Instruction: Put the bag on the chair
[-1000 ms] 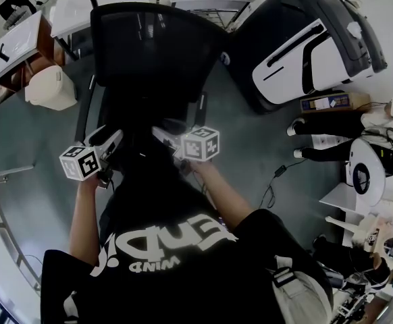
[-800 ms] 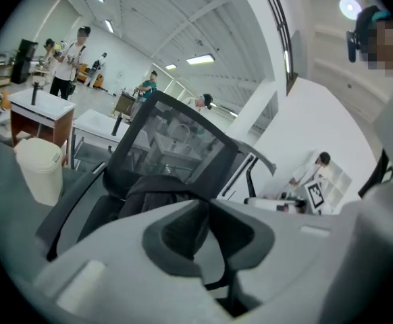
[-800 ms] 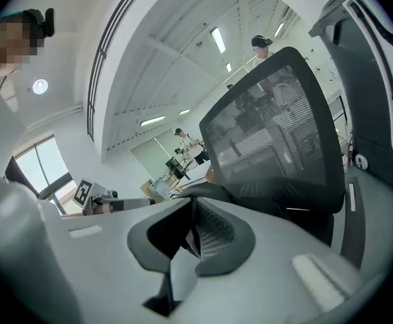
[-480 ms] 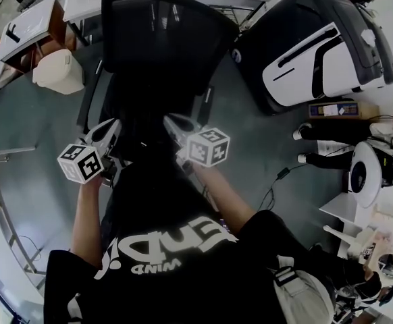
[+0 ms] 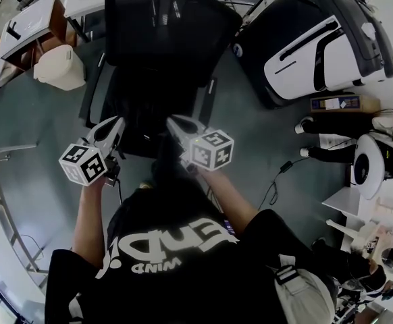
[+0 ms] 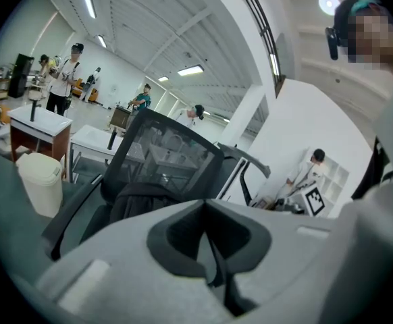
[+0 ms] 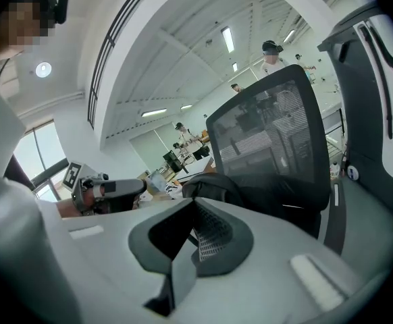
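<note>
The chair [image 5: 163, 32] has a mesh back, the bag [image 6: 142, 198] matt cloth.

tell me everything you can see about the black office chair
The chair is black, with a see-through mesh backrest, a dark seat and two slim armrests. It stands upright on the grey floor, its seat facing the person. A black bag lies slumped on the seat, in front of the backrest.

A: Grey L gripper [image 6: 204, 206]?
B: Jaws pressed together. Beyond them: black mesh-back office chair [image 6: 176, 155], w/ dark soft bag [image 6: 144, 198] slumped on its seat.
A: Pic's left?
B: Cream lidded plastic bin [image 6: 40, 181], beside white-topped brown desk [image 6: 42, 123]. People in bkgd.
</note>
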### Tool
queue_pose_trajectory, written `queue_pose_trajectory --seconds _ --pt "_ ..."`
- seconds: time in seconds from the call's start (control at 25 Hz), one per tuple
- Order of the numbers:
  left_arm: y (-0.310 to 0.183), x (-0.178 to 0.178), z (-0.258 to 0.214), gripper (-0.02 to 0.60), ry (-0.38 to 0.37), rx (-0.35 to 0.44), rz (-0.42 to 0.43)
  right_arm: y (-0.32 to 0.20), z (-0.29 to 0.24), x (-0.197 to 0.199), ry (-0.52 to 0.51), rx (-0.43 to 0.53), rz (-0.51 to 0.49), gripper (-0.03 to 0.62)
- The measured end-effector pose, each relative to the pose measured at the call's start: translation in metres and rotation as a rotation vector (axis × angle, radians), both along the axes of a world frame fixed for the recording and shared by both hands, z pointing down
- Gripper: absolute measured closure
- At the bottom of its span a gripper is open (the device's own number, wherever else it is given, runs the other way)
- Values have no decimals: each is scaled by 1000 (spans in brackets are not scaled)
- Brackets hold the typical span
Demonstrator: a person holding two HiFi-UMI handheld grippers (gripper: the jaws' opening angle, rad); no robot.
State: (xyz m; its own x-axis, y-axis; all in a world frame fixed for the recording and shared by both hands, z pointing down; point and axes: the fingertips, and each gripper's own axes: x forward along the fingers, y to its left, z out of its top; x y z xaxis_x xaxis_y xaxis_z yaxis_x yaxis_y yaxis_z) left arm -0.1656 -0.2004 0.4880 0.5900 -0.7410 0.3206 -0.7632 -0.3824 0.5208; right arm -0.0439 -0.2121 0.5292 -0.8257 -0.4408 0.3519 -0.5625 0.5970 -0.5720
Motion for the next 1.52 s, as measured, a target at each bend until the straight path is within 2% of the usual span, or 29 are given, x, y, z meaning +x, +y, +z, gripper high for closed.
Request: queue_pose_trajectory --seconds 0.2,0.64,0.84,1.08,1.24,1.52 --pt "43 -7 -2 581 -11 0 19 46 -8 -7 8 17 8 594" --pt "145 -8 -25 581 -28 53 61 152 -39 -6 25 77 48 594" --pt "187 1 -39 581 19 79 58 198 -53 3 21 102 37 594" --pt "217 23 -53 581 3 99 41 222 -70 37 37 143 44 594" --pt "232 39 -64 581 18 122 8 237 -81 63 62 184 45 594" --pt "250 55 -63 581 -41 175 -47 249 -84 108 71 258 158 594"
